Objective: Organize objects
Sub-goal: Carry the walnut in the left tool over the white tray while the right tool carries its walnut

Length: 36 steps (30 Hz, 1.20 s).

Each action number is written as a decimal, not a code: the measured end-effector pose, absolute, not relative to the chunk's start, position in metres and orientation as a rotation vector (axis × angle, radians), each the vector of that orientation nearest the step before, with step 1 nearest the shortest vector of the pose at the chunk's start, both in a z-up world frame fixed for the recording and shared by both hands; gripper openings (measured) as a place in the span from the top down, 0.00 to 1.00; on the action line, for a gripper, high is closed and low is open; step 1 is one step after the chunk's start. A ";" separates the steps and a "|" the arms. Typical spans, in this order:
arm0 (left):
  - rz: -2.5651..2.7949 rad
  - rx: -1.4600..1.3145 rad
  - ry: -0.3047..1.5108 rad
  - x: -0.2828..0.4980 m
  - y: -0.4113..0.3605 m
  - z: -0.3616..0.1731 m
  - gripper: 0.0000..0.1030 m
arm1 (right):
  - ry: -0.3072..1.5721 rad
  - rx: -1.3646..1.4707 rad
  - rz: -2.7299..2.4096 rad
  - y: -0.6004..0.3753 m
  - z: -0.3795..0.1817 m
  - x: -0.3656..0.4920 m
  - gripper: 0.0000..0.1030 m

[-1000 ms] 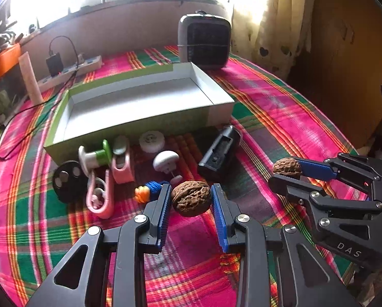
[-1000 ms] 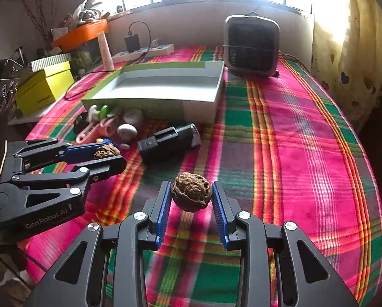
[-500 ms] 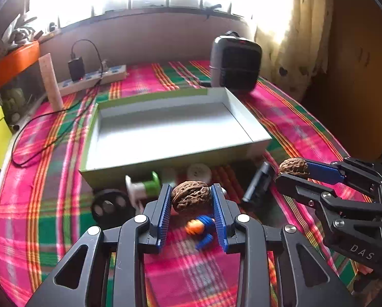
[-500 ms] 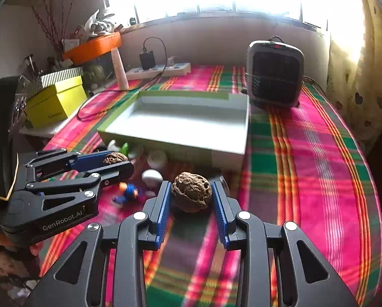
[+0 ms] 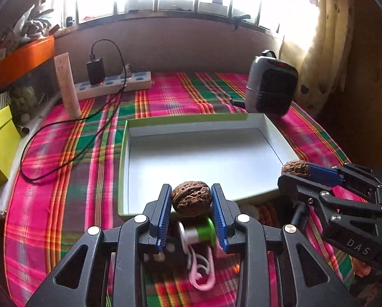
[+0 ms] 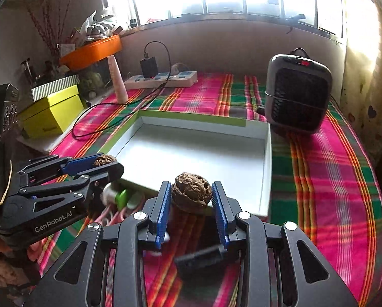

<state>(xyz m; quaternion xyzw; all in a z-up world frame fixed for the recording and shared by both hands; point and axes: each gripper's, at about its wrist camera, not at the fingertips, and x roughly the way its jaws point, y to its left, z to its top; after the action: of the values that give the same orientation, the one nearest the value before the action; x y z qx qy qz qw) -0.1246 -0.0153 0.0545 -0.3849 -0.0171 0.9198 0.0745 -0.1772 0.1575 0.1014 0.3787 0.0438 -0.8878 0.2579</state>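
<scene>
Plaid cloth [image 5: 165, 102] covers the table, and on it sits a shallow white tray [image 5: 272, 133] with a green rim (nothing inside). The left gripper [image 5: 191, 202] pinches a walnut [image 5: 191, 200] above the tray's near edge. The right gripper [image 6: 191, 199] clamps a second walnut [image 6: 191, 193] near the tray's front corner. A green spool [image 5: 203, 232] lies below.

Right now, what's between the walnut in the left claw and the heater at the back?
In the left view, only the open box lies between the walnut and heater; its white floor looks bare.
</scene>
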 end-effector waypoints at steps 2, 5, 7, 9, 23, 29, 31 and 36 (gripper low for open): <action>2.766 -1.159 -0.050 -0.131 -0.017 0.054 0.71 | 0.123 1.041 -2.396 0.153 0.098 -0.184 0.67; 2.772 -1.167 -0.062 -0.140 -0.022 0.053 0.71 | 0.136 1.058 -2.383 0.146 0.095 -0.192 0.67; 2.774 -1.179 -0.061 -0.147 -0.024 0.051 0.71 | 0.143 1.068 -2.380 0.141 0.093 -0.198 0.67; 2.772 -1.183 -0.047 -0.152 -0.024 0.051 0.71 | 0.145 1.079 -2.372 0.136 0.090 -0.204 0.67; 2.745 -1.267 -0.014 -0.193 -0.032 0.029 0.71 | 0.190 1.185 -2.355 0.112 0.069 -0.242 0.67; 2.731 -1.299 -0.014 -0.202 -0.036 0.022 0.71 | 0.207 1.209 -2.361 0.109 0.062 -0.249 0.67; 2.729 -1.304 -0.010 -0.203 -0.036 0.021 0.71 | 0.204 1.215 -2.364 0.110 0.060 -0.250 0.67; 2.722 -1.312 0.007 -0.205 -0.033 0.019 0.71 | 0.201 1.220 -2.364 0.110 0.058 -0.252 0.67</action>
<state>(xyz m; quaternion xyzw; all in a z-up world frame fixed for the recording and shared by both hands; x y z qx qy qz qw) -0.2050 -0.0335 0.0194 -0.4335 0.0023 0.8992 0.0596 -0.2525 0.1105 0.0575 0.4445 0.0732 -0.8614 0.2345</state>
